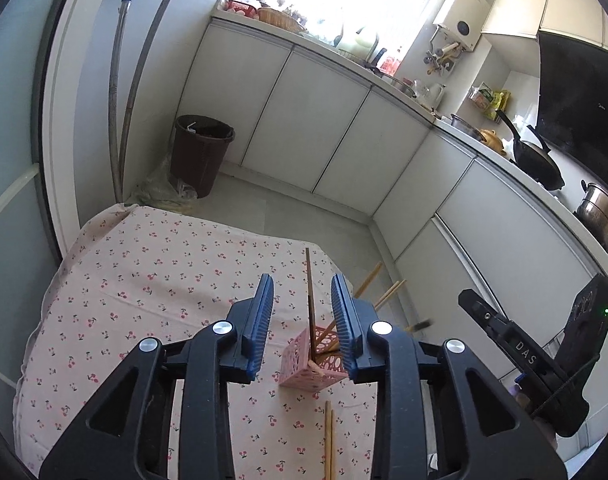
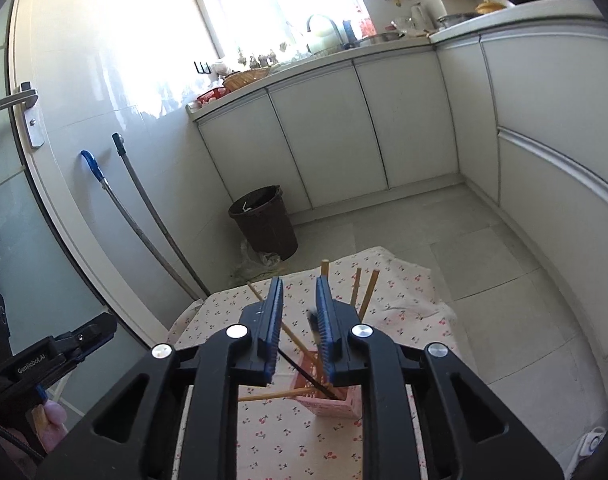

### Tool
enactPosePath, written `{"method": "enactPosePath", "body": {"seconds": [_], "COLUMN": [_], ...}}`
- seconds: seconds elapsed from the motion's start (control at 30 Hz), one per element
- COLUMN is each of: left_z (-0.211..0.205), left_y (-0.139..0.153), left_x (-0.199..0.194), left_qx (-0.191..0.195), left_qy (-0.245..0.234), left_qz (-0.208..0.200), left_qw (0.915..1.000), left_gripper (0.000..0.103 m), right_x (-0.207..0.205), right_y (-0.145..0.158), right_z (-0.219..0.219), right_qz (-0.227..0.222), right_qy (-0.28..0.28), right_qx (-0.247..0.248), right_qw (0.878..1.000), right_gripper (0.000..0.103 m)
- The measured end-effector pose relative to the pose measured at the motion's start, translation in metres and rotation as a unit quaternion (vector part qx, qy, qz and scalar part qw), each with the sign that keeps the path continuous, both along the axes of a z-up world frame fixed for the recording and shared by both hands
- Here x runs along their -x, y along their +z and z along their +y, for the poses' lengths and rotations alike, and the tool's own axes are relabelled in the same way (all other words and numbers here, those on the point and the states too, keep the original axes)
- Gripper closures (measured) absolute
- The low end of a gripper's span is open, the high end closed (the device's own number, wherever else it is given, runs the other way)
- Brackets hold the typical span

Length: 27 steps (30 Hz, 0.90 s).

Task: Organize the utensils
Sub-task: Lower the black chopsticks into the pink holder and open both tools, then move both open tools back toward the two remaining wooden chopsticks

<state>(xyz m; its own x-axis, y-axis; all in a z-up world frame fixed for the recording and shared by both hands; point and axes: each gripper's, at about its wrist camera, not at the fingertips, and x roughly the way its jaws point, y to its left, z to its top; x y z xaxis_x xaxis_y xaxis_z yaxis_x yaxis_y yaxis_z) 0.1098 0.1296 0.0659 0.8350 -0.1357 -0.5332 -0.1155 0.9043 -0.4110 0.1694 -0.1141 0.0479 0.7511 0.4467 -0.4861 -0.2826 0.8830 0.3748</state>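
Note:
A pink perforated utensil holder stands on the cherry-print tablecloth. Several chopsticks lean in it, a dark one upright. A pair of wooden chopsticks lies flat on the cloth in front of it. My left gripper is open and empty above the holder. In the right wrist view the holder sits below my right gripper, which is open and empty, with light chopsticks sticking up beside it and a dark utensil slanting into the holder.
A brown waste bin stands on the floor past the table's far edge, with mop handles against the wall. White cabinets run along the right. Pots and a pan sit on the counter.

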Motion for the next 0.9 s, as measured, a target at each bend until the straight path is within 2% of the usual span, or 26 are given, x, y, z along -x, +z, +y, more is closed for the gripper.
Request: {"method": "enactPosePath", "body": {"seconds": [0.1, 0.23, 0.3, 0.6, 0.63, 0.7, 0.73, 0.77, 0.9], "left_z": [-0.006, -0.017, -0.024, -0.054, -0.058, -0.063, -0.065, -0.068, -0.077], "left_y": [0.005, 0.010, 0.009, -0.021, -0.026, -0.038, -0.045, -0.054, -0.079], "left_x": [0.008, 0.020, 0.025, 0.044, 0.046, 0.048, 0.049, 0.049, 0.050], "left_qx": [-0.016, -0.022, -0.028, -0.049, -0.056, -0.063, -0.063, -0.064, -0.079], "left_qy": [-0.001, -0.011, -0.019, -0.044, -0.044, -0.047, -0.049, -0.053, -0.060], "left_qz": [-0.012, -0.017, -0.013, 0.028, 0.034, 0.050, 0.058, 0.070, 0.107], "left_qw": [0.9998, 0.9996, 0.9994, 0.9975, 0.9969, 0.9956, 0.9952, 0.9940, 0.9893], "left_gripper": [0.074, 0.071, 0.068, 0.057, 0.055, 0.045, 0.042, 0.038, 0.037], "right_x": [0.018, 0.039, 0.051, 0.088, 0.091, 0.099, 0.102, 0.106, 0.115], "right_y": [0.004, 0.007, 0.006, -0.023, -0.027, -0.035, -0.039, -0.044, -0.064], "right_z": [0.001, -0.001, -0.003, -0.009, -0.010, -0.012, -0.013, -0.014, -0.025], "right_qz": [-0.015, -0.013, -0.009, 0.036, 0.043, 0.052, 0.055, 0.059, 0.084], "right_qy": [-0.004, -0.009, -0.011, -0.013, -0.014, -0.017, -0.020, -0.023, -0.034], "right_qx": [0.029, 0.055, 0.066, 0.099, 0.100, 0.107, 0.113, 0.120, 0.134], "right_qw": [0.999, 0.998, 0.998, 0.994, 0.994, 0.993, 0.992, 0.991, 0.987], "right_gripper": [0.079, 0.079, 0.073, 0.068, 0.066, 0.046, 0.042, 0.040, 0.038]}}
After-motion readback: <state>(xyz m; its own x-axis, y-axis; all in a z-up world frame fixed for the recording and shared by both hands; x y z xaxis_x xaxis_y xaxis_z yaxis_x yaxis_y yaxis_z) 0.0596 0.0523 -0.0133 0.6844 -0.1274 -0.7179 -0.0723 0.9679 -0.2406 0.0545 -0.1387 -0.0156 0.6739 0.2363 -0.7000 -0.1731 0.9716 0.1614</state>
